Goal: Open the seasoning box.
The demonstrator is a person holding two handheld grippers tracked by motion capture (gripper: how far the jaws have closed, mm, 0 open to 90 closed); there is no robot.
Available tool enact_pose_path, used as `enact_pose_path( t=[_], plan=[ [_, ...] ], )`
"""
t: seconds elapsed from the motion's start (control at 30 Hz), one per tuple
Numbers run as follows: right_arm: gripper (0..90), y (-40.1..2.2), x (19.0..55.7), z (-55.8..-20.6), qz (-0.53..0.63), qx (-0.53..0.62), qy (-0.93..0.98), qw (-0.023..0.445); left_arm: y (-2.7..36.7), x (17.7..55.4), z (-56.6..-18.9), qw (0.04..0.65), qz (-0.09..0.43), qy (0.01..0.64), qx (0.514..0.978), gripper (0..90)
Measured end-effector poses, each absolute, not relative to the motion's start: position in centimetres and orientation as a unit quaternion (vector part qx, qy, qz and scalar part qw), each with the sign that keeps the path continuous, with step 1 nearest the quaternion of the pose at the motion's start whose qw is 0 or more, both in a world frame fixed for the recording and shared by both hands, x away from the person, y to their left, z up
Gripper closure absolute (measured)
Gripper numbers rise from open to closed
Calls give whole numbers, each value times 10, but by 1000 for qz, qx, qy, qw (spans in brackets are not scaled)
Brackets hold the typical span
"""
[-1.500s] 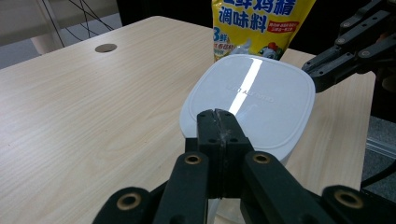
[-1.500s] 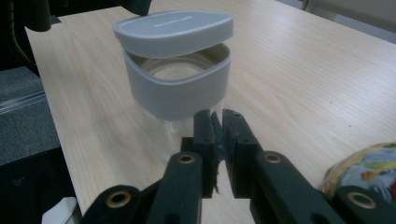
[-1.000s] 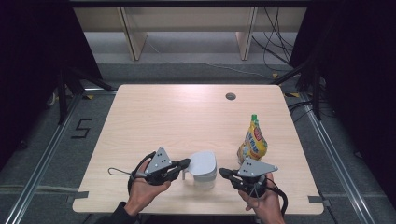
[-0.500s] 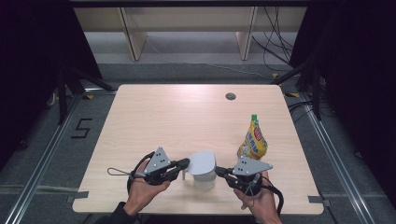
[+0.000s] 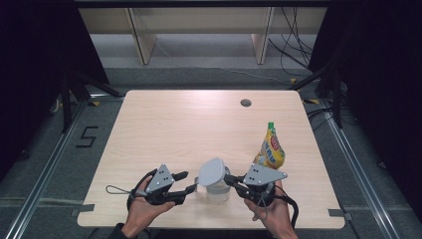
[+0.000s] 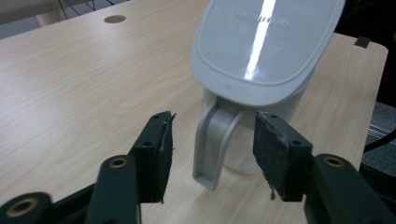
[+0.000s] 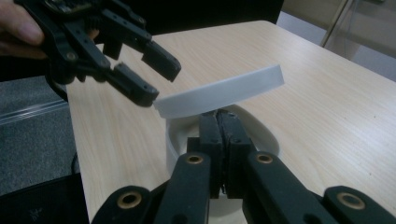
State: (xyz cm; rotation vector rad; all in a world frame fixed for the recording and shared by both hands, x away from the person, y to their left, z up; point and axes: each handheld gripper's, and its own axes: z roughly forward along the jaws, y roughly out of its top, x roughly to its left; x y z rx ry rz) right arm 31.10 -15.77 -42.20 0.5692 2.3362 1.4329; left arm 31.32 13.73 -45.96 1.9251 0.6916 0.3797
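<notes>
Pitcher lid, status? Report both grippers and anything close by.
Left gripper open, jaws just opened, straddling pitcher handle, not pressing. Right gripper shut at pitcher rim, under the lid, which is tilted up. Yellow pouch stands apart, to the right.

The pitcher (image 6: 233, 154) has a glossy grey plastic lid (image 6: 264, 42) over a clear body. Counter (image 5: 174, 129) is matt pale wood-grain. Snack pouch (image 5: 270, 151) looks shiny.

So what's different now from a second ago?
The left gripper has just opened and let go of the jug's handle, which stands free between its jaws. The right gripper, shut, has tipped the lid up. The jug and yellow pouch stayed put.
</notes>
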Motion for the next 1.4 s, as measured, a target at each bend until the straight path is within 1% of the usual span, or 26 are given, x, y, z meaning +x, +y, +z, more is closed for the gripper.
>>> enact_pose_path(
  t=[0.03, 0.07, 0.1, 0.13, 0.2, 0.27, 0.3, 0.33, 0.5, 0.53, 0.57, 0.63, 0.73, 0.83, 1.0, 1.1, 1.2, 1.27, 1.3, 1.33, 1.4],
  plan=[
    [898, -158, 311, -422, 504, 200, 822, 170, 139, 314, -461, 506, 159, 281, 800, 460],
    [898, -155, 310, -420, 507, 199, 822, 169, 142, 312, -464, 501, 152, 295, 799, 444],
    [898, -155, 310, -420, 507, 199, 822, 169, 142, 312, -464, 501, 152, 295, 799, 431],
    [898, -152, 310, -417, 510, 195, 820, 173, 146, 310, -466, 496, 161, 283, 805, 424],
    [898, -149, 309, -415, 512, 191, 820, 171, 147, 309, -468, 500, 155, 289, 802, 408],
    [898, -148, 309, -415, 514, 191, 819, 170, 151, 307, -468, 493, 160, 287, 805, 401],
    [897, -146, 308, -414, 516, 190, 818, 168, 152, 305, -470, 497, 155, 298, 800, 396],
    [897, -144, 308, -413, 522, 187, 814, 174, 156, 304, -469, 492, 163, 291, 804, 389],
    [897, -140, 306, -411, 523, 191, 812, 172, 162, 301, -473, 485, 161, 301, 805, 376],
    [897, -139, 307, -410, 521, 181, 817, 169, 164, 302, -474, 481, 166, 291, 810, 376],
    [897, -138, 307, -410, 524, 182, 814, 174, 164, 300, -475, 478, 159, 305, 808, 372],
    [897, -135, 306, -409, 524, 181, 815, 172, 165, 300, -476, 475, 164, 298, 812, 368],
    [897, -130, 306, -409, 526, 175, 814, 173, 163, 299, -478, 476, 153, 307, 810, 368],
    [897, -125, 306, -409, 525, 172, 816, 169, 163, 300, -478, 470, 158, 293, 818, 367],
    [891, -113, 303, -411, 519, 161, 823, 166, 163, 299, -479, 472, 154, 303, 814, 367],
    [890, -114, 303, -411, 517, 158, 825, 166, 163, 299, -480, 474, 149, 303, 813, 367],
    [878, -118, 303, -411, 521, 162, 821, 170, 165, 301, -481, 468, 156, 293, 819, 365],
    [868, -124, 303, -412, 519, 167, 821, 170, 164, 300, -483, 473, 148, 306, 813, 360],
    [862, -126, 302, -413, 520, 173, 819, 171, 164, 301, -482, 470, 153, 297, 817, 356],
    [848, -134, 301, -416, 517, 176, 819, 178, 163, 300, -483, 469, 148, 305, 816, 355],
    [838, -138, 301, -418, 518, 183, 817, 174, 162, 300, -483, 470, 148, 300, 817, 354]
  ],
)
